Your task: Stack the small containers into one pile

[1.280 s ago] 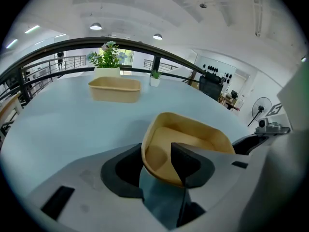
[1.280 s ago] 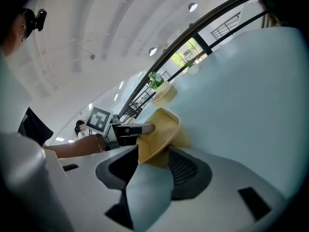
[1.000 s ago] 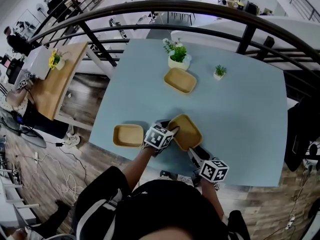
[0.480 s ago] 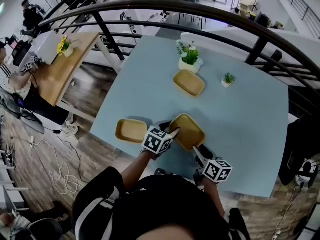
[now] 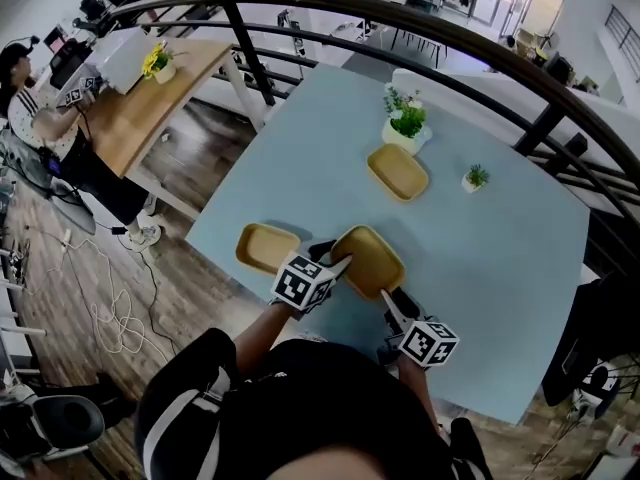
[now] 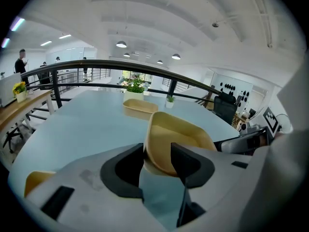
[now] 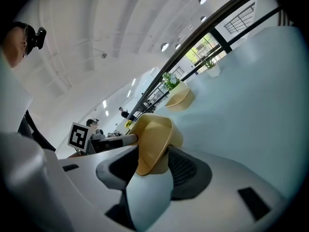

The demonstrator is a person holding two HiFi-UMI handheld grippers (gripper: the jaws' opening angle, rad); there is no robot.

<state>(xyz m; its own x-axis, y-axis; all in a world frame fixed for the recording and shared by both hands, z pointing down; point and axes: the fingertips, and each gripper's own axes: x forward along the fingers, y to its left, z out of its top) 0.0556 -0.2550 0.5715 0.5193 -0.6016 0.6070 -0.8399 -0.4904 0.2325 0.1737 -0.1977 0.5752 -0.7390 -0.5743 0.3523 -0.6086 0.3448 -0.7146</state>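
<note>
Three tan shallow containers are on or over the light-blue table [image 5: 500, 268]. The middle container [image 5: 370, 260] hangs tilted just above the table, held from both sides. My left gripper [image 5: 335, 260] is shut on its left rim, which sits between the jaws in the left gripper view [image 6: 158, 161], with the container [image 6: 176, 137] rising beyond them. My right gripper [image 5: 392, 303] is shut on the near right rim; its own view shows the container [image 7: 153, 139] clamped between the jaws [image 7: 153, 166]. A second container [image 5: 265, 247] lies to the left, a third [image 5: 397, 171] farther back.
A white pot with a green plant [image 5: 405, 126] stands right behind the far container, and a tiny potted plant [image 5: 474, 178] to its right. A dark railing [image 5: 300, 8] curves behind the table. The table's left edge [image 5: 215, 223] runs close to the left container.
Both grippers have lifted the middle container a little off the table while keeping hold of it. The head view has swung, so the table sits more diagonally.
</note>
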